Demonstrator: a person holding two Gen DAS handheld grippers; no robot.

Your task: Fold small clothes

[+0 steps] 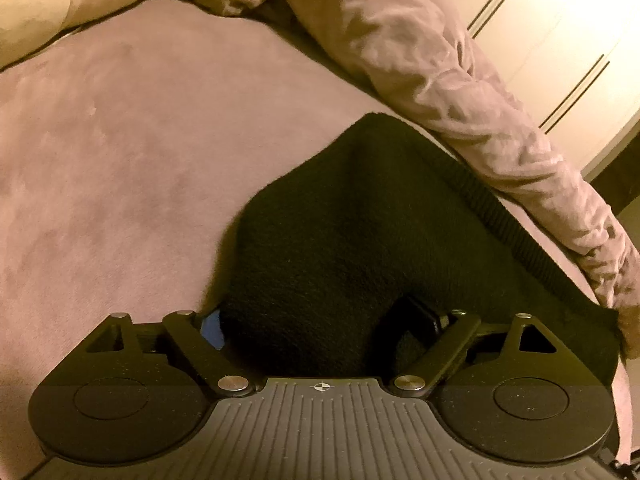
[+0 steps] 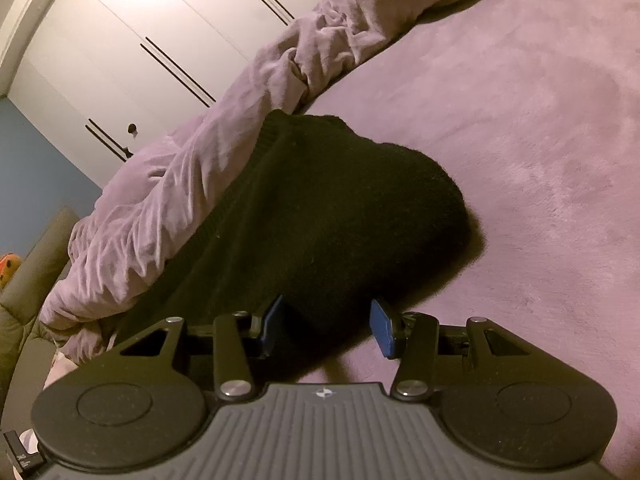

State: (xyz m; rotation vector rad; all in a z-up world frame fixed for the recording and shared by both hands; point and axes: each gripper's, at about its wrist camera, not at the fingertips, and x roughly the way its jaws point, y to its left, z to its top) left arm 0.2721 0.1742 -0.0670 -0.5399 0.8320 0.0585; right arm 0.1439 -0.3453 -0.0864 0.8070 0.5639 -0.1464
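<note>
Black knit (image 1: 352, 220) lies on bed (image 1: 120, 160) beside rumpled duvet (image 1: 440, 60). Left gripper (image 1: 320, 328) spread wide w/ knit bunched between fingers; right gripper (image 2: 326, 328) apart at knit's (image 2: 332, 208) near edge.

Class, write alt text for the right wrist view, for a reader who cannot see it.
A black knitted garment lies on a purple bed cover, with the open right tool at its near edge, blue pads either side of the fabric. A rumpled purple duvet runs behind it, before white wardrobe doors.
</note>
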